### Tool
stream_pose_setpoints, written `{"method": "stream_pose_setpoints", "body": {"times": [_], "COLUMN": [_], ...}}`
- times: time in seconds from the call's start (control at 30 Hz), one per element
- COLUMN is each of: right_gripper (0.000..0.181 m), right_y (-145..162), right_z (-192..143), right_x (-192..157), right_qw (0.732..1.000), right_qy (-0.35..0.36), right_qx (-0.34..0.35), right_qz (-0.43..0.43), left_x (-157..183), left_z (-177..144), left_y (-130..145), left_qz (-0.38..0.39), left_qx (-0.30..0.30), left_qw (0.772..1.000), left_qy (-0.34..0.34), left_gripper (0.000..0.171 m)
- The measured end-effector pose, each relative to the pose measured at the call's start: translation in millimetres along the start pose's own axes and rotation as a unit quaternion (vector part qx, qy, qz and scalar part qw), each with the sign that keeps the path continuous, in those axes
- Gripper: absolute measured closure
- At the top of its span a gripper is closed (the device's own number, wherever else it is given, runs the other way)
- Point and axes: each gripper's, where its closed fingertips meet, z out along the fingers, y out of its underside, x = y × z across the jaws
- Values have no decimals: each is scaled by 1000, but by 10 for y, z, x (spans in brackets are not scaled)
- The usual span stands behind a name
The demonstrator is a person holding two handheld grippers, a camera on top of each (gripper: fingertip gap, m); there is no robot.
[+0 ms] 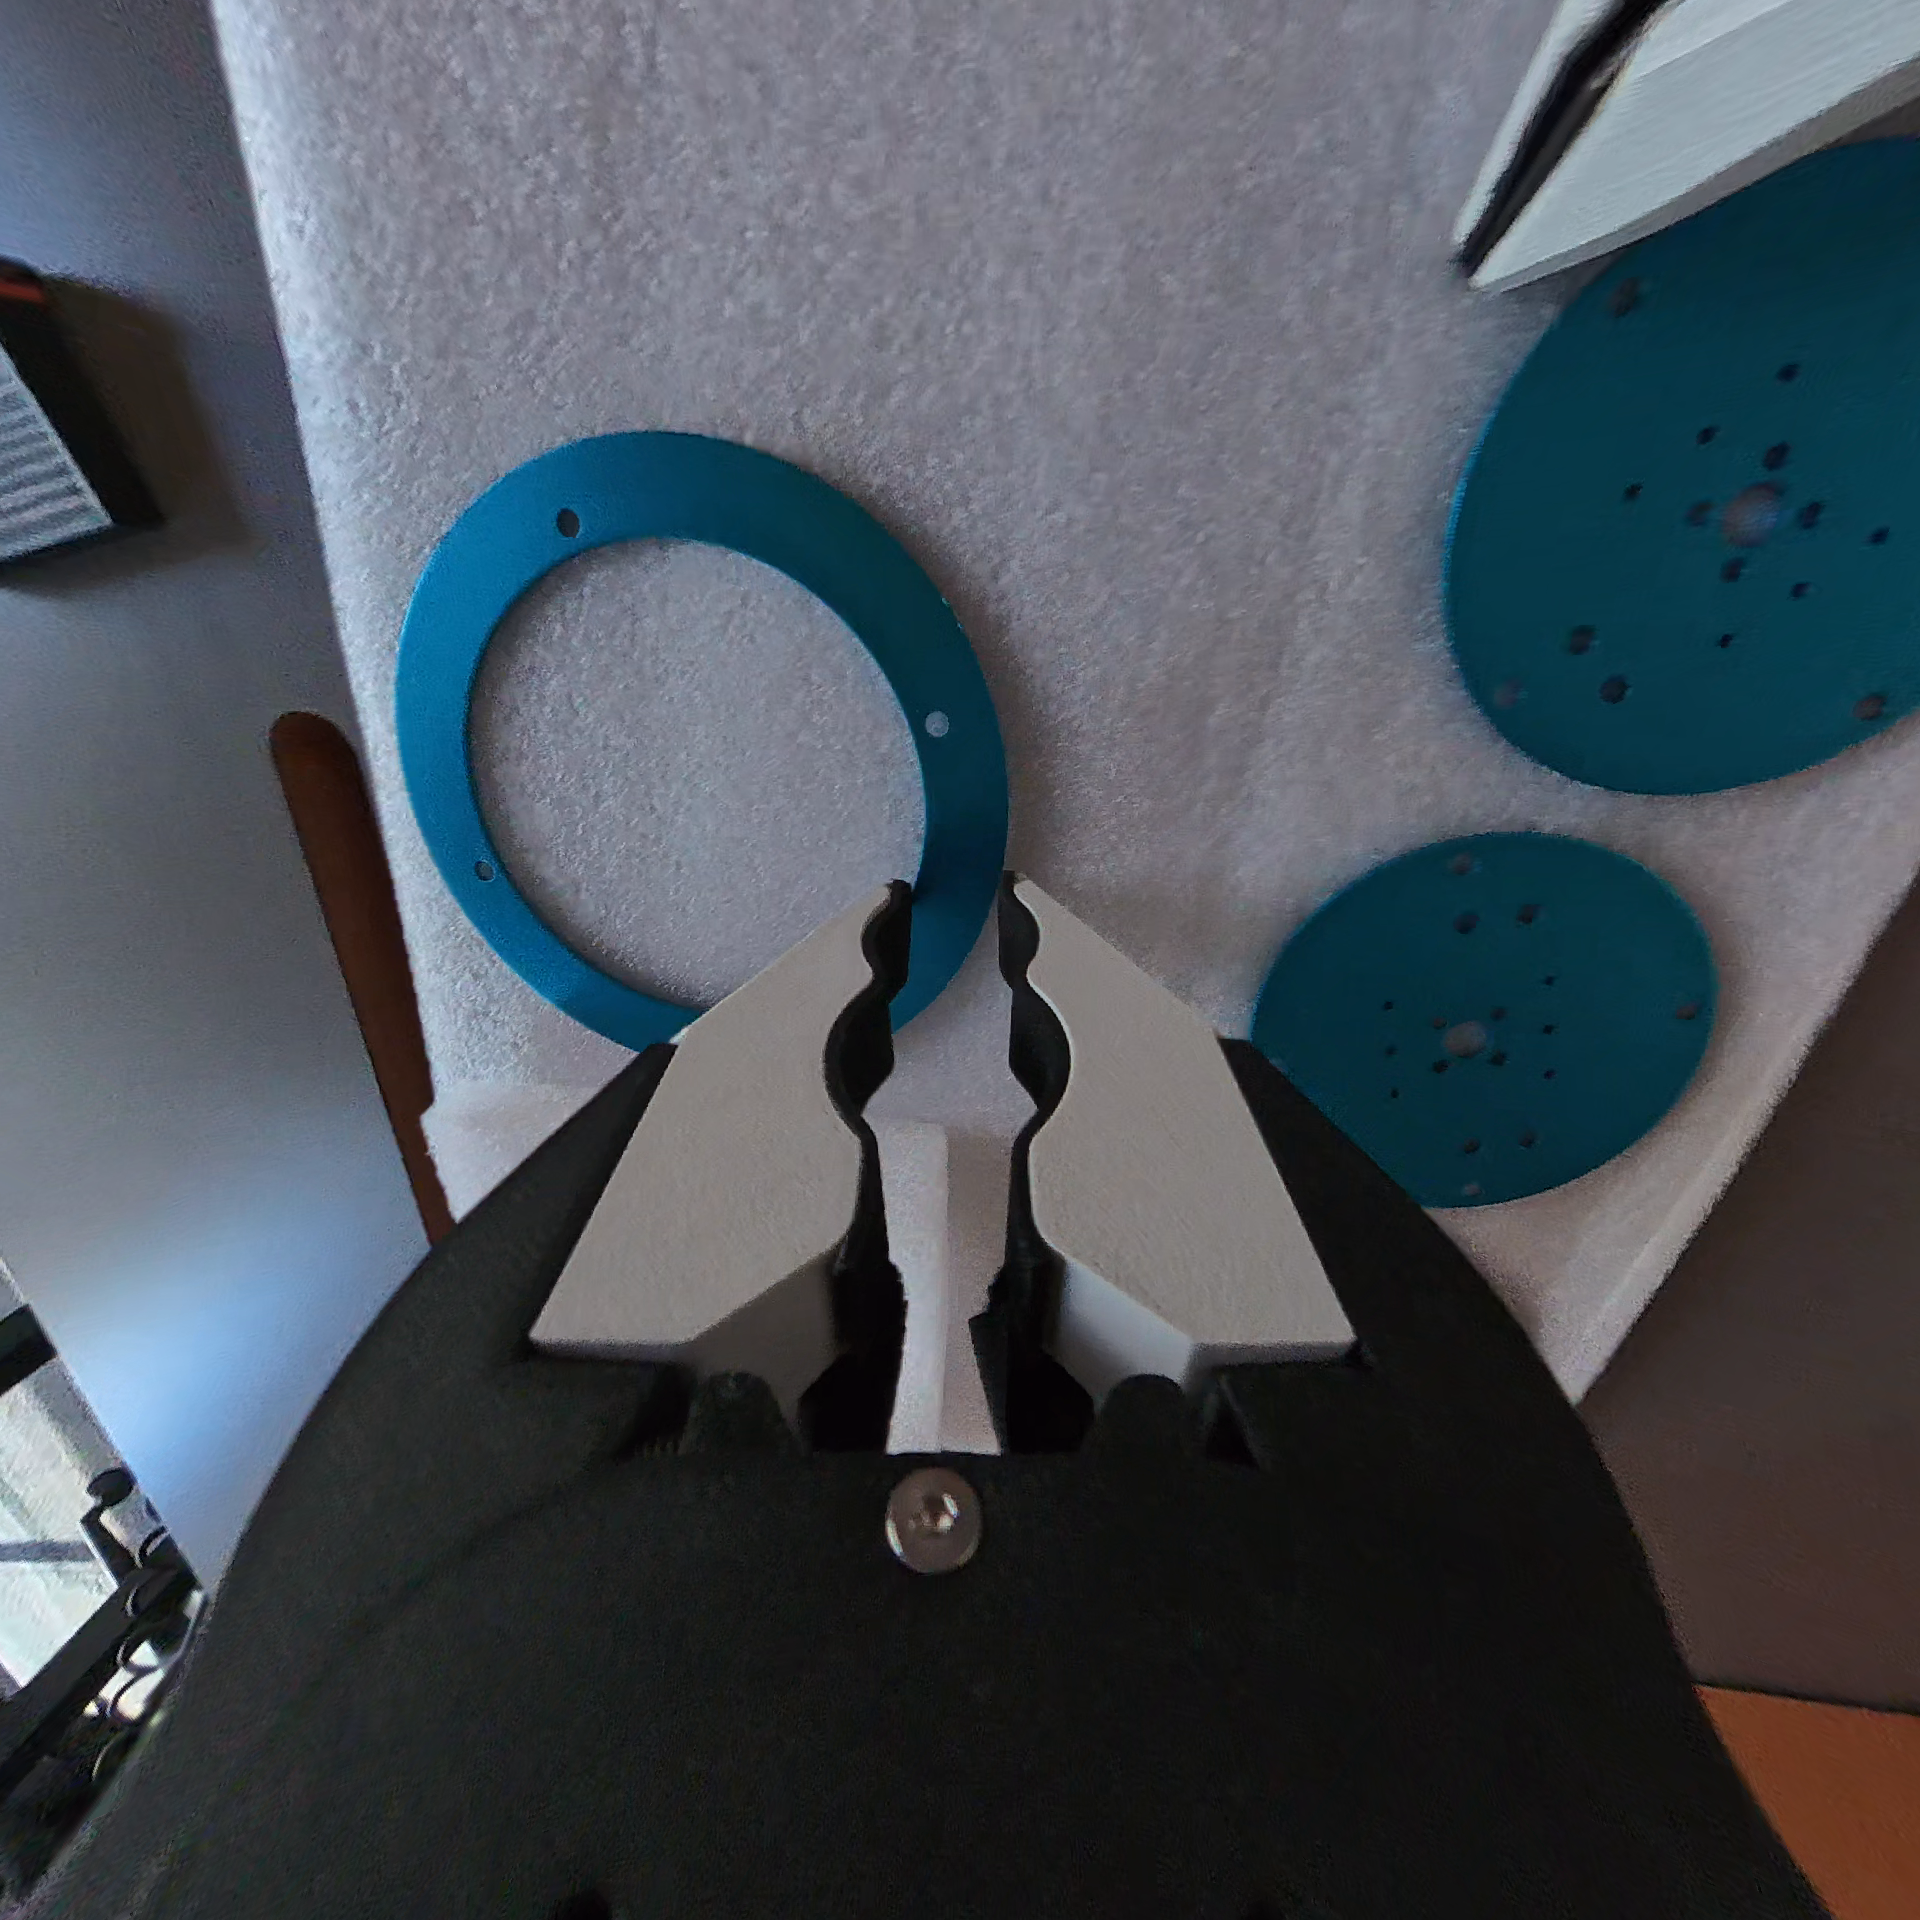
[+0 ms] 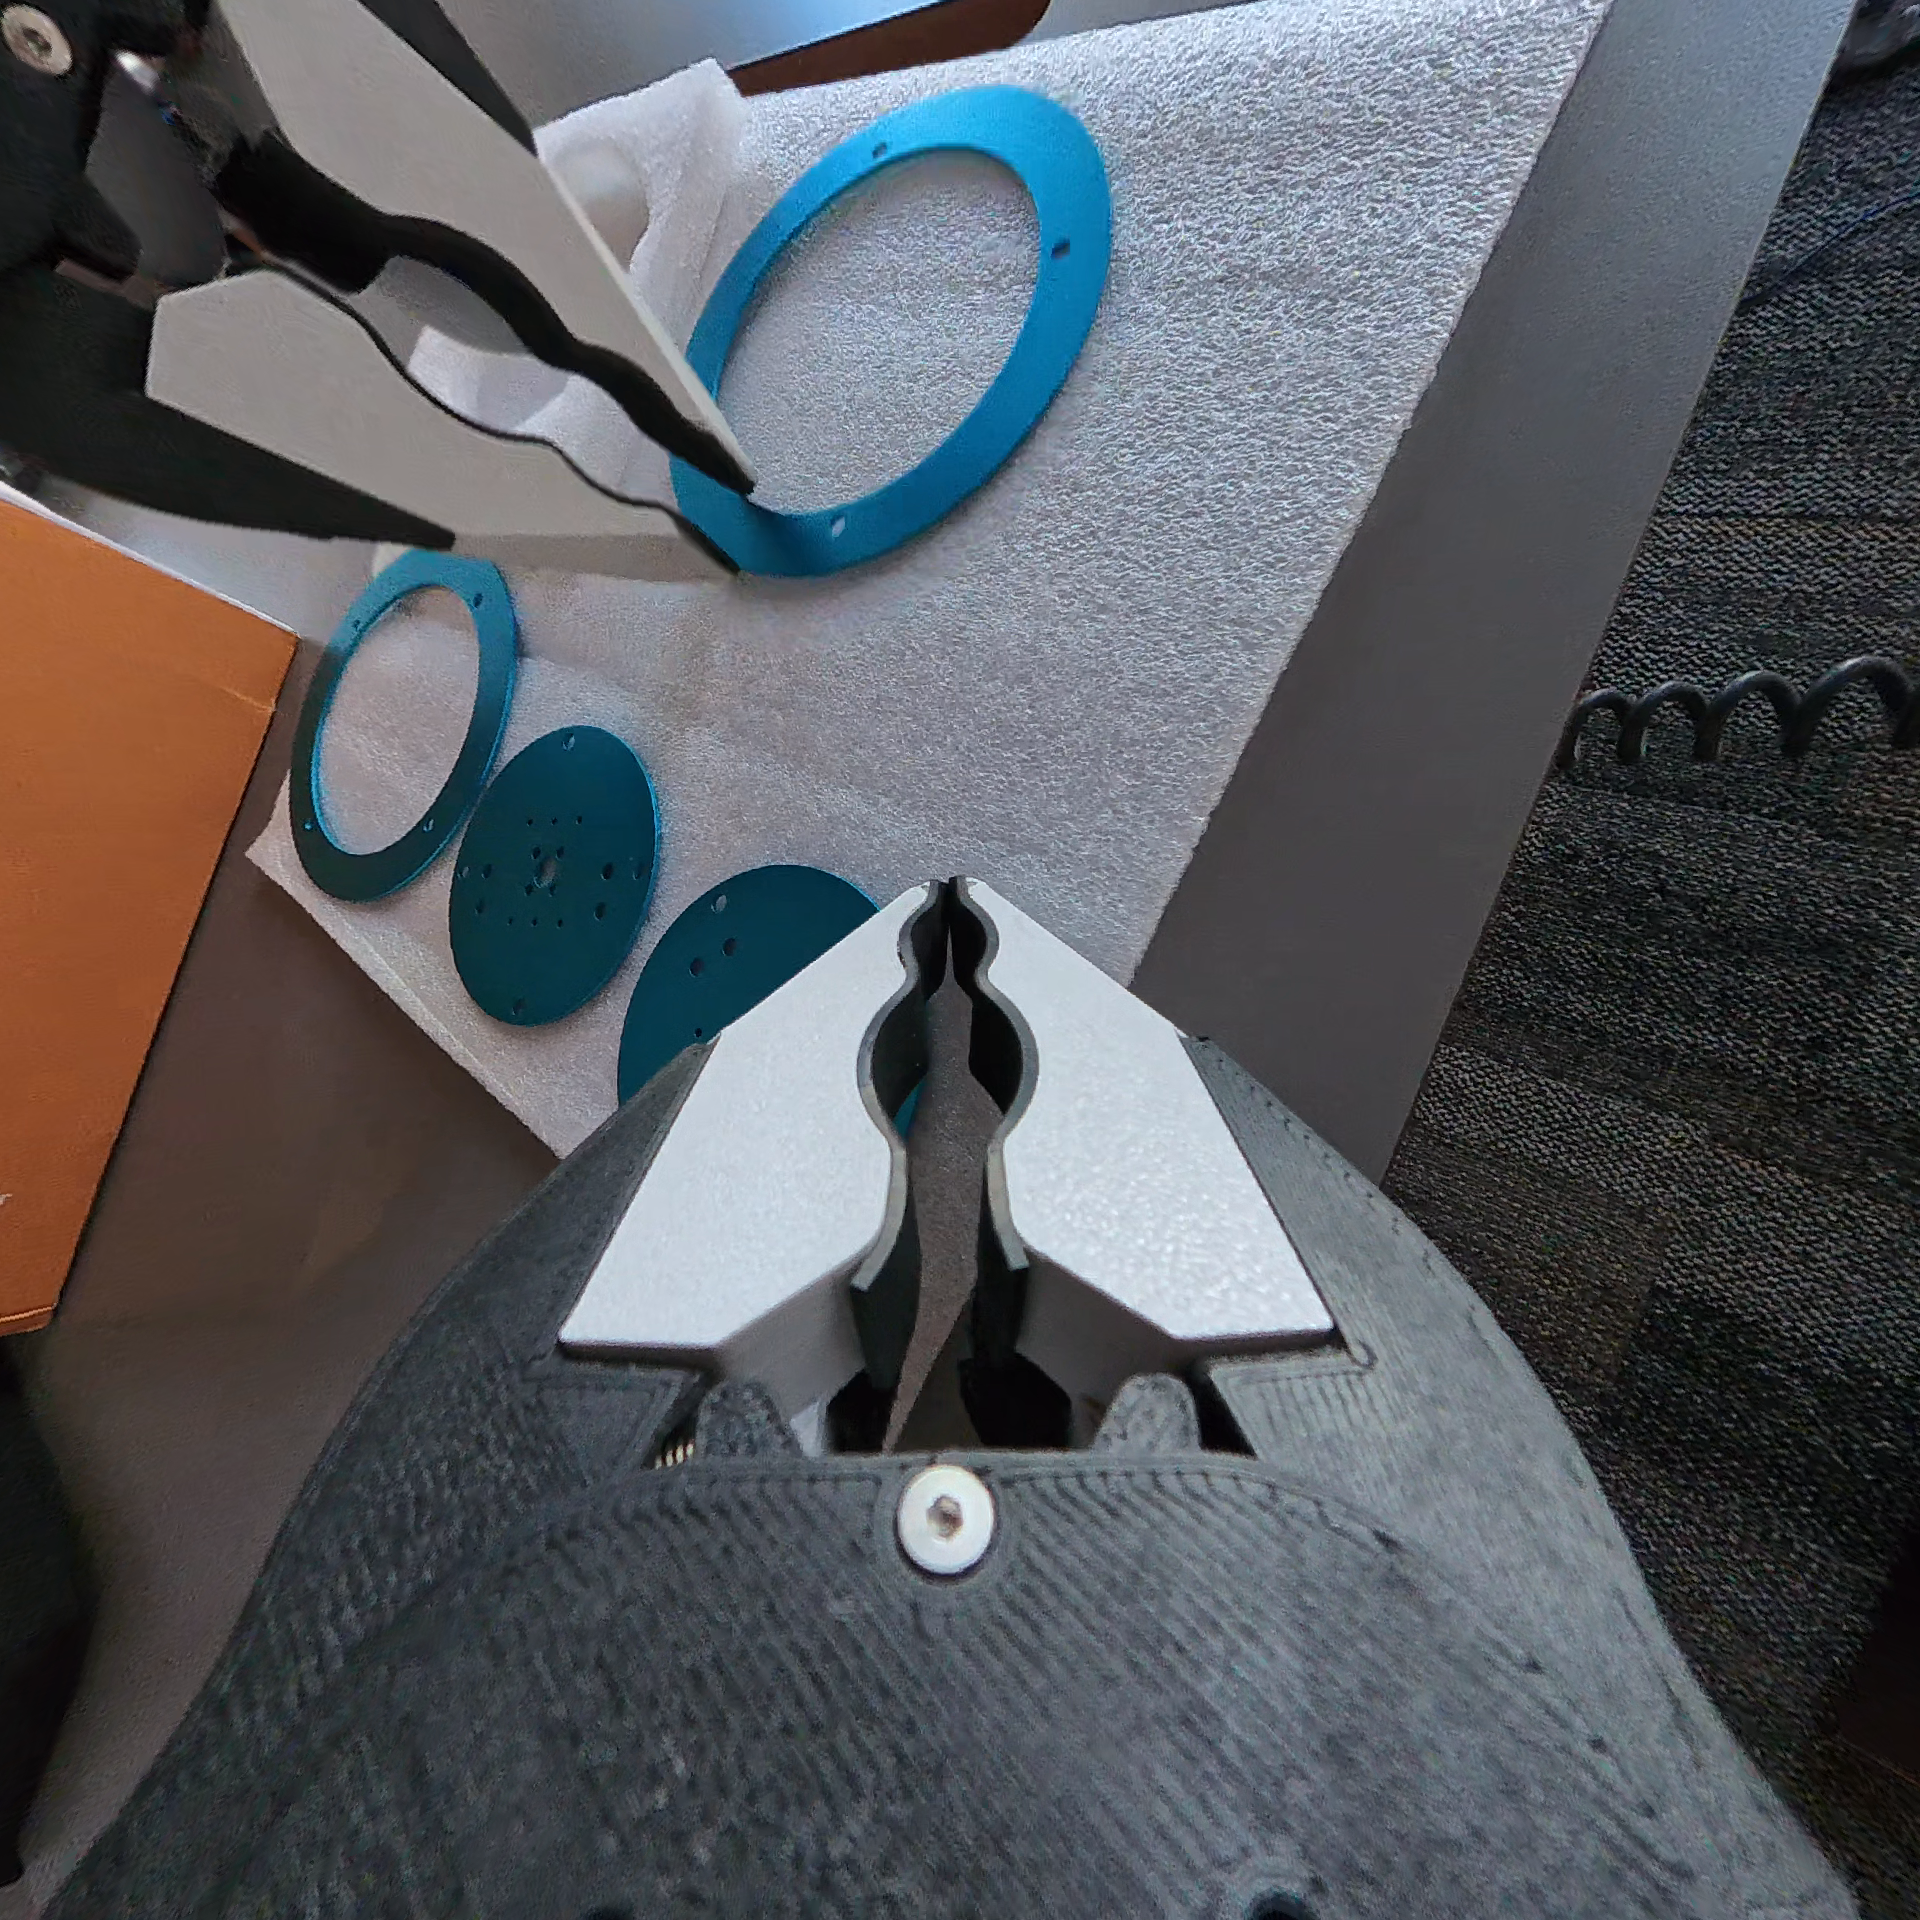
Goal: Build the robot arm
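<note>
A large blue ring lies on a white foam sheet. My left gripper has one fingertip inside the ring's hole and the other outside, and the tips sit against both edges of the band at its near right. In the right wrist view the same left gripper pinches the ring at its near-left rim. My right gripper is shut and empty. It hovers over the foam's near edge, just above a large blue disc that it partly hides.
A smaller blue ring and a small drilled blue disc lie on the foam to the left. An orange box sits further left. Both discs show in the left view. Dark carpet and a coiled cable are to the right. The left gripper's tips are roughly 11 cm from the right gripper's. The foam is about 10 cm from both grippers' fingertips.
</note>
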Motion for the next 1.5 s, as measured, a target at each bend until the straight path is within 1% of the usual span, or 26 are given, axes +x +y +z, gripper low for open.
{"method": "stream_pose_setpoints", "body": {"times": [0.03, 0.1, 0.2, 0.27, 0.3, 0.37, 0.4, 0.5, 0.57, 0.67, 0.73, 0.8, 0.87, 0.9, 1.17, 1.5], "right_gripper": [181, 181, 181, 181, 181, 181, 181, 181, 181, 181, 181, 181, 181, 181, 181, 181], "right_y": [1, 1, 2, 3, 3, 4, 3, 6, 7, 10, 13, 15, 15, 15, 16, 14], "right_z": [0, -1, -2, -3, -4, -5, -6, -8, -9, -11, -9, -7, -5, -5, -4, 3], "right_x": [0, 1, 2, 1, 2, 1, 2, 0, 0, -2, -7, -13, -13, -13, -18, -25], "right_qw": [1000, 1000, 1000, 1000, 1000, 1000, 1000, 1000, 1000, 1000, 1000, 1000, 1000, 1000, 1000, 999], "right_qy": [0, 0, -2, -4, -5, -7, -7, -9, -10, -13, -16, -18, -19, -19, -22, -28], "right_qx": [0, 0, 0, 1, 2, 3, 3, 3, 3, 2, 2, 1, 0, 0, 1, 4], "right_qz": [-1, -1, 1, 3, 4, 5, 6, 7, 7, 10, 13, 14, 15, 15, 19, 27], "left_x": [-36, -113, -77, -92, -93, -119, -139, -164, -172, -166, -167, -174, -161, -145, -24, -23], "left_z": [1, -3, -20, -48, -68, -82, -64, 41, 71, 69, 60, 51, 37, 32, 12, 21], "left_y": [23, 51, 27, -25, -66, -121, -122, -79, -80, -76, -59, -24, -1, 8, 49, 22], "left_qz": [-6, -21, -23, -33, -41, -53, -56, -58, -59, -73, -79, -74, -68, -65, -42, -48], "left_qx": [-5, -9, 7, 25, 37, 51, 49, 25, 19, 19, 14, 5, -2, -4, -27, -17], "left_qw": [1000, 1000, 1000, 999, 998, 996, 996, 997, 997, 996, 995, 996, 996, 997, 997, 997], "left_qy": [-2, -8, 19, 24, 32, 42, 41, 37, 36, 53, 57, 51, 49, 50, 55, 56], "left_gripper": [171, 171, 171, 163, 156, 134, 127, 120, 120, 122, 126, 134, 147, 157, 157, 157]}}
